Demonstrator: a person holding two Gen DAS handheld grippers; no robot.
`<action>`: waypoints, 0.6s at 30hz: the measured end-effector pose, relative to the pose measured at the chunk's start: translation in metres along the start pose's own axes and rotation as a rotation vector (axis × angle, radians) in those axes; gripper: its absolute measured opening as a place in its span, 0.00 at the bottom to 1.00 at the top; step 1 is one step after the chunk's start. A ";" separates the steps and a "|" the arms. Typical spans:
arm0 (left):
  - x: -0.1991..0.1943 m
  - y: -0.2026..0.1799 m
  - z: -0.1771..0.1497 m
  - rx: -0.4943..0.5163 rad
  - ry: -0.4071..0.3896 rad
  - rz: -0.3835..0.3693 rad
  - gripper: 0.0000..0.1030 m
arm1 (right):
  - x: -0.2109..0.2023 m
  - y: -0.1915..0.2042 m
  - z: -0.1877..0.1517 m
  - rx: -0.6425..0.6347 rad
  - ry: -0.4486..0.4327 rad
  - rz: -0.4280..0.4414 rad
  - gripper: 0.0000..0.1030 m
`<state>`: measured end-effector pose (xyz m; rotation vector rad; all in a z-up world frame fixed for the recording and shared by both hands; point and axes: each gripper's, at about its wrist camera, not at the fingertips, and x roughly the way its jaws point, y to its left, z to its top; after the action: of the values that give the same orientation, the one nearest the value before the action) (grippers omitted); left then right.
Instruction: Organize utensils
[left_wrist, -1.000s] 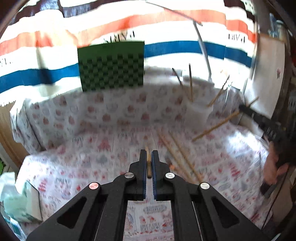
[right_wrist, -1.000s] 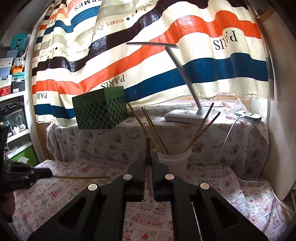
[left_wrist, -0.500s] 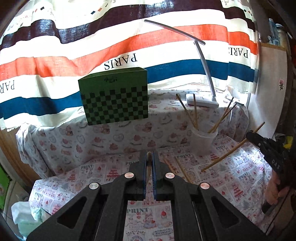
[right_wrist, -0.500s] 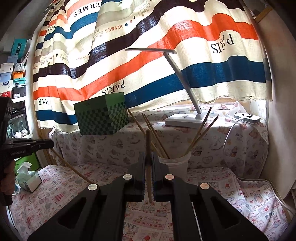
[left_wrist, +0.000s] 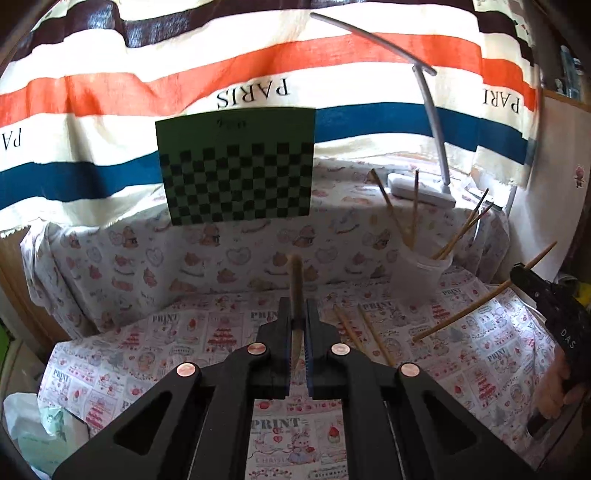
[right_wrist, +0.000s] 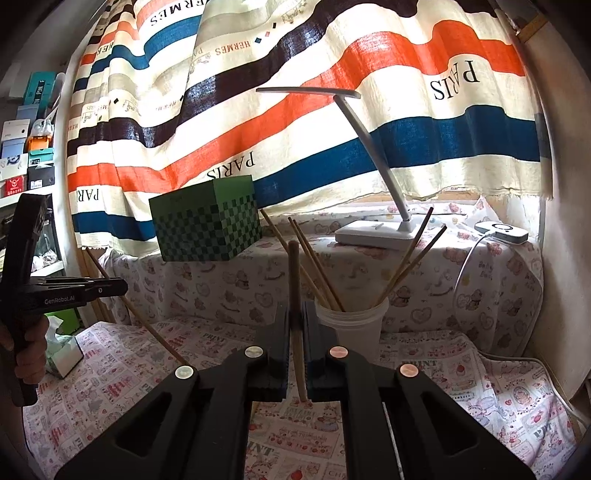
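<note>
So basically both hands are loaded right now. Left gripper (left_wrist: 296, 325) is clamped on a chopstick (left_wrist: 295, 280), which pokes up through the middle of the left wrist frame, and the right gripper (right_wrist: 294, 332) is pinching its own chopstick (right_wrist: 294, 280) dead center in the right wrist view

The white cup (right_wrist: 349, 325) sits just right of center in the right wrist frame, already bristling with several sticks leaning every which way. From the left wrist view that cup (left_wrist: 419, 275) is over at center right, with two loose chopsticks (left_wrist: 364, 334) lying on the printed cloth (left_wrist: 166, 354) just right of the fingers

My read: we're in the carry-to-cup step, partway through the job. Right side looks closest, so next it needs to get its stick's lower tip over the rim, thread it between the leaning ones, then let go. I'd go one hand at a time, since the two could easily bump over one cup mouth

Then back for the two on the cloth
</note>
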<state>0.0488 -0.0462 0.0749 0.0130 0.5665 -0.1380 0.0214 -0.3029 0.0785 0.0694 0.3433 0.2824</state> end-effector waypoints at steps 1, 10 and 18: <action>0.002 0.000 -0.001 0.002 0.004 -0.001 0.05 | 0.002 0.001 0.000 -0.004 0.006 0.000 0.07; -0.017 -0.002 0.025 0.000 -0.070 -0.051 0.05 | 0.008 -0.010 0.009 0.070 0.027 0.007 0.07; -0.040 -0.048 0.066 0.067 -0.180 -0.183 0.05 | -0.039 0.004 0.063 0.012 -0.170 -0.029 0.07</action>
<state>0.0440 -0.0919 0.1529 0.0132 0.3820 -0.3333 0.0068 -0.3115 0.1505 0.0996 0.1773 0.2440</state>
